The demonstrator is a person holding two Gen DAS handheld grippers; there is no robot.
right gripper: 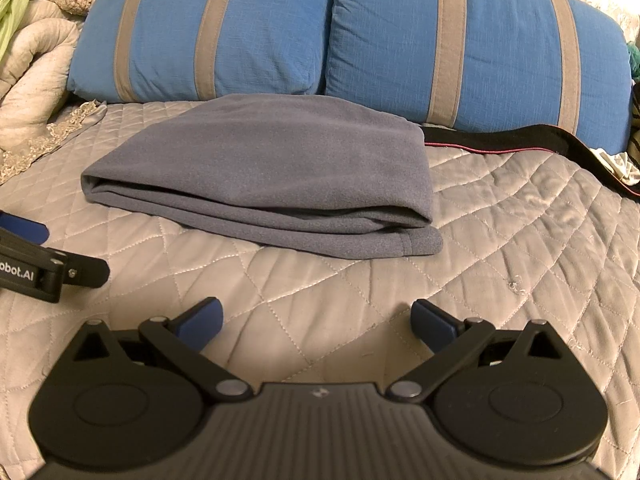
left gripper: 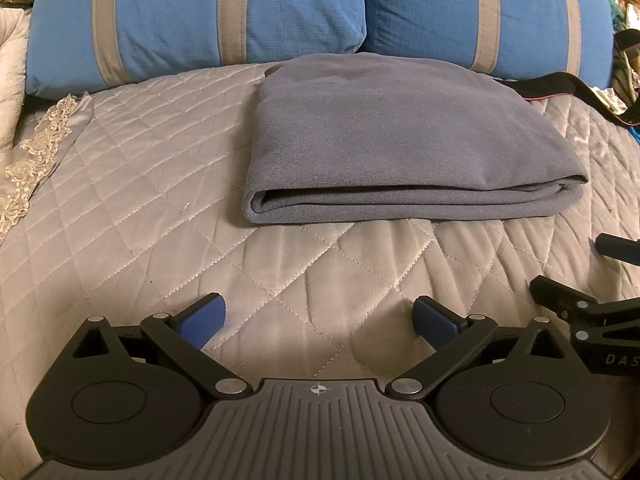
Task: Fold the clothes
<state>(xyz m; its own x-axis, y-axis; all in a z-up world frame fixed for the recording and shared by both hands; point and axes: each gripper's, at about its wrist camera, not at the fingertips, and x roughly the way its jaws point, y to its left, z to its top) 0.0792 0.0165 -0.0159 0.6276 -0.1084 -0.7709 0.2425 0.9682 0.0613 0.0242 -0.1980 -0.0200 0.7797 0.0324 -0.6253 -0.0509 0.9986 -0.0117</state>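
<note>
The grey fleece (left gripper: 360,136) lies folded in layers on the quilted bed (left gripper: 160,200), its far edge against two blue pillows (left gripper: 200,20), its stacked edges facing the tools. One more fold may be intended; a pinch that catches only the top layer would likely peel the stack open, and soft fleece could slide on the slick quilt. Both left tongs (left gripper: 318,322) and right tongs (right gripper: 316,320) stand wide apart, empty, short of the cloth. A black garment (right gripper: 520,138) lies just beside the fleece's right side and could get snagged.
</note>
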